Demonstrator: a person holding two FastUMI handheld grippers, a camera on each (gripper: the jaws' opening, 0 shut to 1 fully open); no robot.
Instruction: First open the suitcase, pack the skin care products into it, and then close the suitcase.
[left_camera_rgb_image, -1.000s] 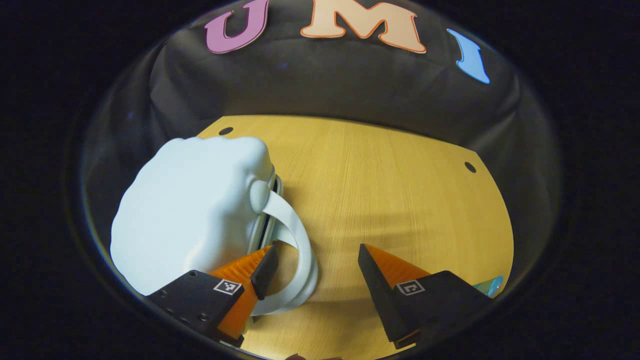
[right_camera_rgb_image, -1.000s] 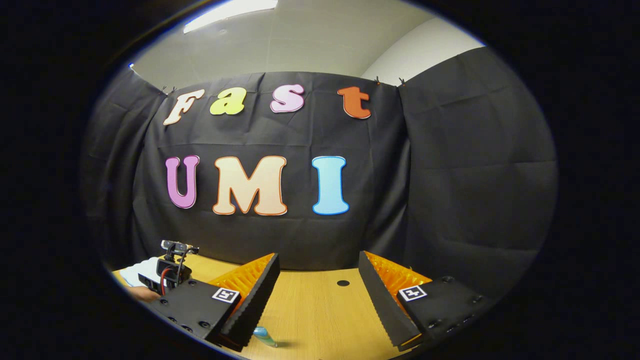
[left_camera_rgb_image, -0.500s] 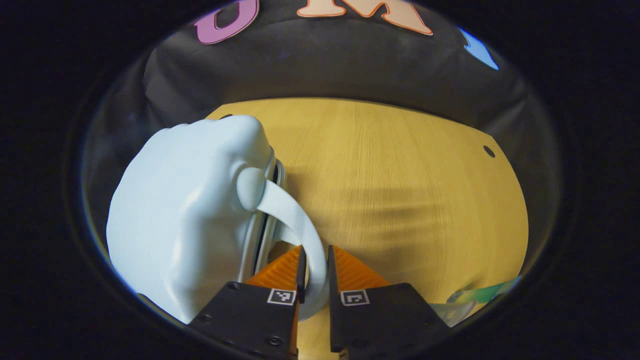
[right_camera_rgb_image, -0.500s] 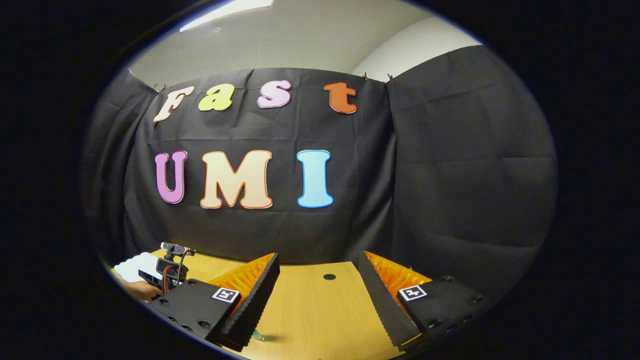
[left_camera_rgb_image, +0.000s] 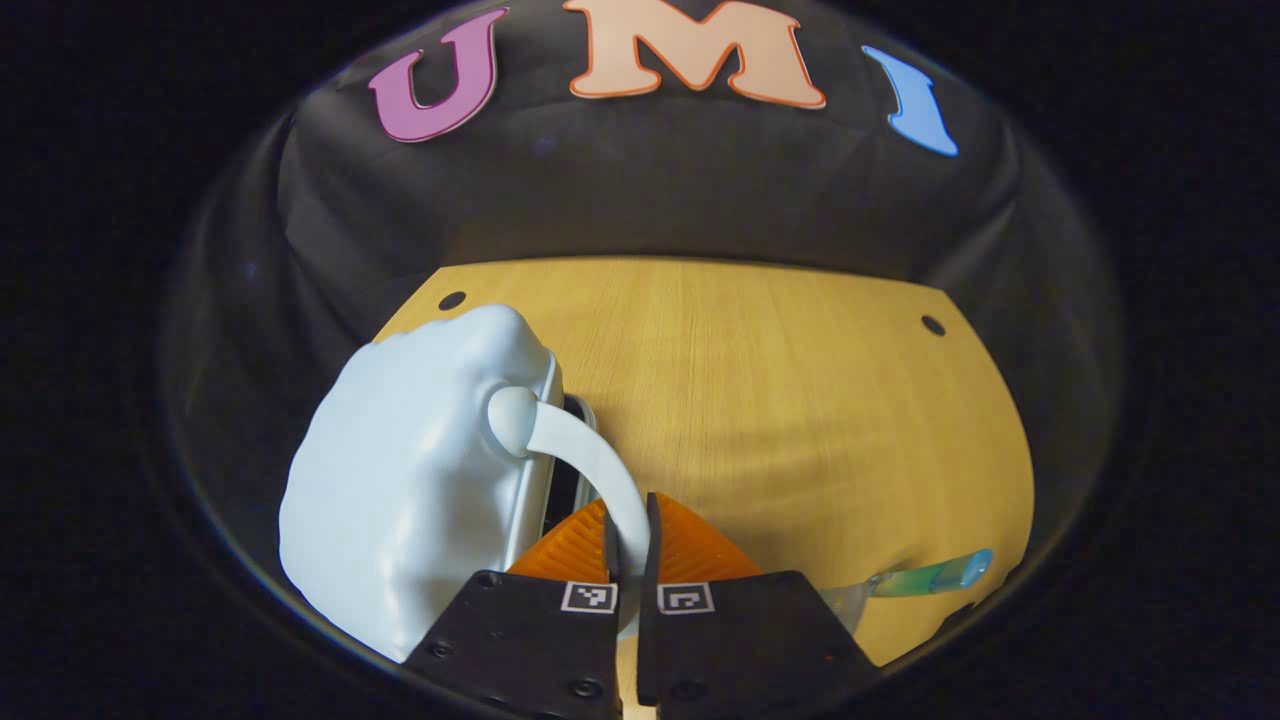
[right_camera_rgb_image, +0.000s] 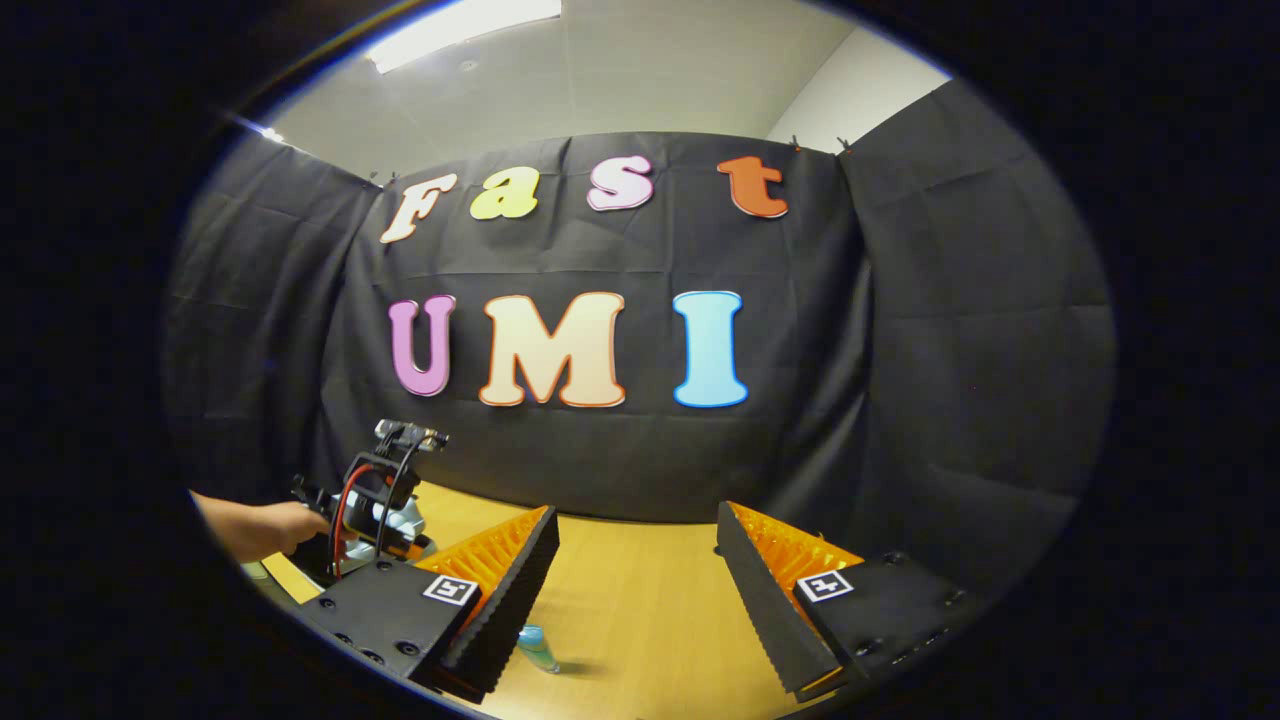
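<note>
left gripper clamped on the suitcase handle

in the left gripper view, the left gripper (left_camera_rgb_image: 630, 530) is clenched on the pale handle (left_camera_rgb_image: 590, 460) of the suitcase (left_camera_rgb_image: 410, 500), both fingers pressing on the strap with almost no gap between them. the suitcase is a light blue, rounded shell standing on the wooden table (left_camera_rgb_image: 800, 400), and the seam between its two halves shows as a dark slit just beside the handle's upper knob. the handle arcs from that knob down to the fingers. well to the side of the suitcase, near the table's edge, a clear tube with a blue-green end (left_camera_rgb_image: 930, 577) lies on the wood, apart from the case.

in the right gripper view, the right gripper (right_camera_rgb_image: 637, 560) is released, its fingers spread wide with bare table (right_camera_rgb_image: 640, 620) between them. a small blue-green bottle tip (right_camera_rgb_image: 537, 648) lies on the table just beside the inner finger. farther off from the suitcase side, a person's hand (right_camera_rgb_image: 265, 528) holds the other gripper's body with its red cable (right_camera_rgb_image: 375, 500), and a bit of the pale case shows behind it. the right gripper hangs over the table and touches nothing.
</note>
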